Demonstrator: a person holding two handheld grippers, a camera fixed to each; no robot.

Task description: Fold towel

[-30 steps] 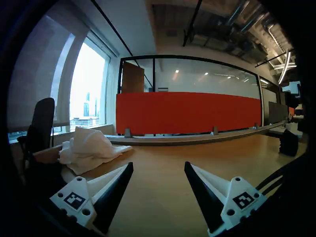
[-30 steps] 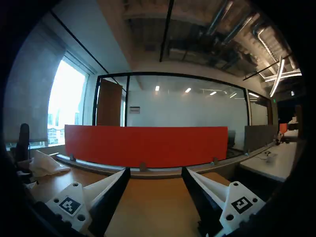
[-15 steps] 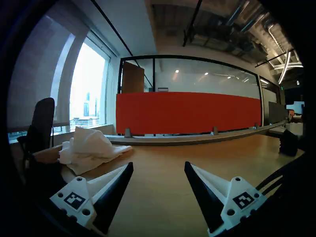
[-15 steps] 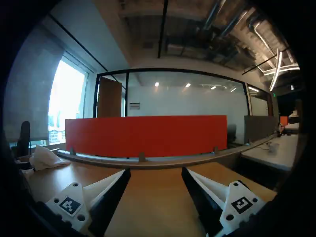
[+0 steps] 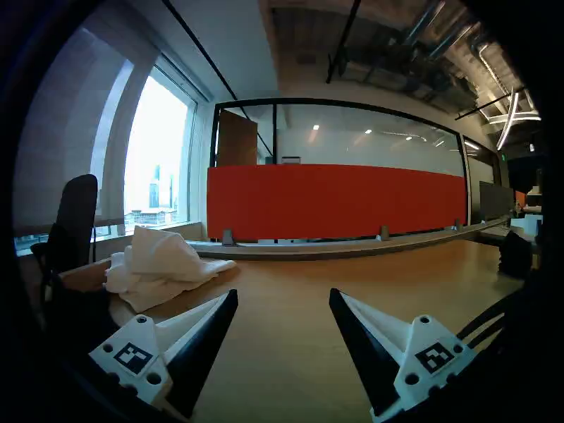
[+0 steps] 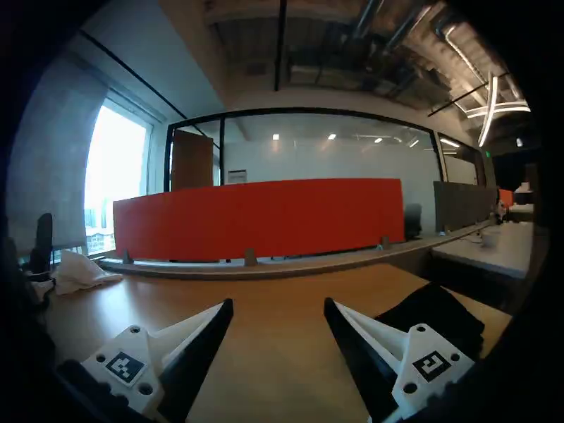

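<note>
Both tools hover low and level over the wooden desk (image 5: 296,345): left gripper (image 5: 282,292) and right gripper (image 6: 277,302) gape wide, holding nothing. White towel (image 5: 158,264) lies crumpled at the desk's far left, well apart from both. Black heap (image 6: 440,314), partly behind a finger, is hard to identify

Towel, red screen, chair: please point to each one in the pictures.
Towel (image 5: 158,266): left gripper view, middle of the crumpled heap.
Red screen (image 5: 331,201): left gripper view, centre of the panel.
Chair (image 5: 74,215): left gripper view, on the backrest.
</note>
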